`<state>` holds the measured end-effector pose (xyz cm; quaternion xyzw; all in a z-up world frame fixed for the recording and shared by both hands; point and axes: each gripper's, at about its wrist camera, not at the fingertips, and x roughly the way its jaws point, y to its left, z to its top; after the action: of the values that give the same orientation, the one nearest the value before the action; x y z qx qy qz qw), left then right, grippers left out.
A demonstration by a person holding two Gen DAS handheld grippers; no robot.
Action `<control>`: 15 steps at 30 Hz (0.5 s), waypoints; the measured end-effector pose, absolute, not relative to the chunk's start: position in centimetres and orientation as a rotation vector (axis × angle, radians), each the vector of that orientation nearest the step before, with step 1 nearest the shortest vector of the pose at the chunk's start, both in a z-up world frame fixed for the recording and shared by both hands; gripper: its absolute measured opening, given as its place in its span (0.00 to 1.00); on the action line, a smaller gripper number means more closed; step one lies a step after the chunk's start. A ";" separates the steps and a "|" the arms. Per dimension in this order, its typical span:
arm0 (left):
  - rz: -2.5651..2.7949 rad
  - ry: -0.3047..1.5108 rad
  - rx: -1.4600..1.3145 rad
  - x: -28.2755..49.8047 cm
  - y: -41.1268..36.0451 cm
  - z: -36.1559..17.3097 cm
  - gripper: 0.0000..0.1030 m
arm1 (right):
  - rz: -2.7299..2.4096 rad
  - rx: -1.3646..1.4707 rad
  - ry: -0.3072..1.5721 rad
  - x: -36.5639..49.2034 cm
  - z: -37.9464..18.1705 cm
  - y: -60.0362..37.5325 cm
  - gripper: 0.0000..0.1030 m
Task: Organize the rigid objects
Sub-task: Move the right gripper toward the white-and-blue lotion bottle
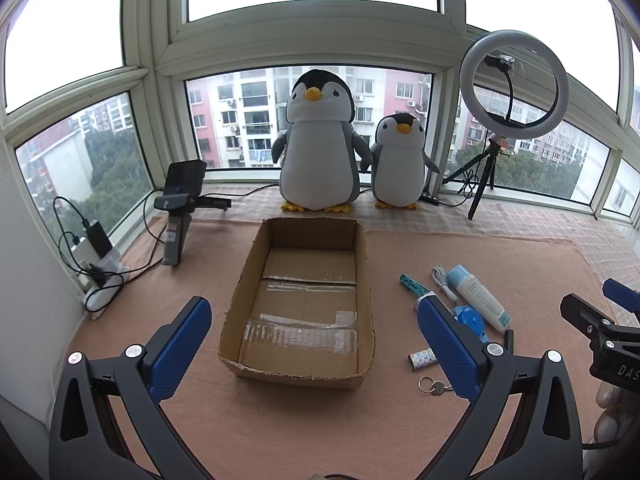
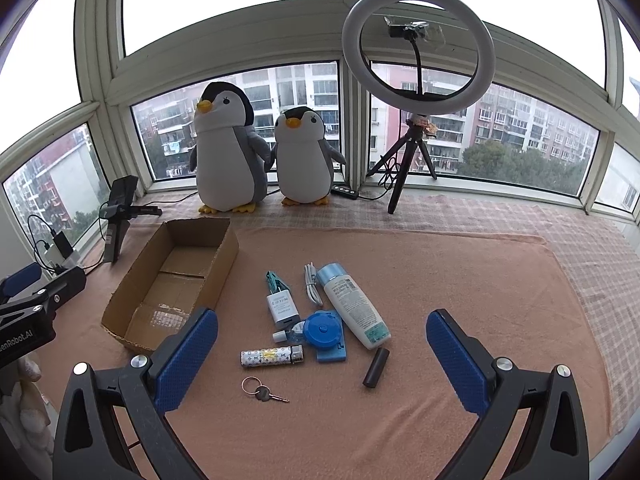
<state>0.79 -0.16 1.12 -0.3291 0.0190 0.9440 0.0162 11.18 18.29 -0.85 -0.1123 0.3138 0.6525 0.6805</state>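
Observation:
An open cardboard box [image 1: 362, 280] [image 2: 228, 258] lies empty on the pink cloth. To its right lies a cluster of small items: a white bottle with a blue cap [image 2: 354, 306] [image 1: 480, 298], a white charger [image 2: 282, 308], a white cable [image 2: 313, 284], a blue round tape measure [image 2: 323, 330], a patterned lighter [image 2: 272, 357], a black cylinder [image 2: 376, 367] and a key on a ring [image 2: 262, 391] [image 1: 434, 387]. My left gripper [image 1: 314, 346] is open over the box's near end. My right gripper [image 2: 322, 360] is open above the cluster, nothing between its fingers.
Two plush penguins [image 1: 318, 144] [image 2: 304, 158] stand at the window. A ring light on a tripod [image 2: 418, 50] stands at the back right. A black stand [image 1: 180, 216] and chargers with cables [image 1: 94, 264] sit at the left. Plaid cloth [image 2: 580, 248] covers the right side.

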 end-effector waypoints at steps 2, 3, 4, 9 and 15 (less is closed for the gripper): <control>2.935 0.060 -1.024 0.8 -0.1 1.1 0.99 | 1.463 -0.253 0.707 11.1 -0.8 18.4 1.00; 2.934 0.060 -1.025 0.8 -0.1 1.1 0.99 | 1.463 -0.253 0.708 11.1 -0.9 18.4 1.00; 2.932 0.059 -1.025 0.8 -0.1 1.1 0.99 | 1.463 -0.254 0.709 11.1 -0.9 18.4 1.00; 2.930 0.060 -1.024 0.8 -0.2 1.1 0.99 | 1.457 -0.253 0.714 11.1 -0.9 18.5 1.00; 2.927 0.056 -1.030 0.6 -0.3 0.9 0.99 | 1.449 -0.254 0.719 11.1 -1.0 18.6 1.00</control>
<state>0.63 -0.31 0.90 -0.3319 0.0180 0.9429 0.0192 11.08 18.59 -0.95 -0.1132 0.3209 0.6461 0.6832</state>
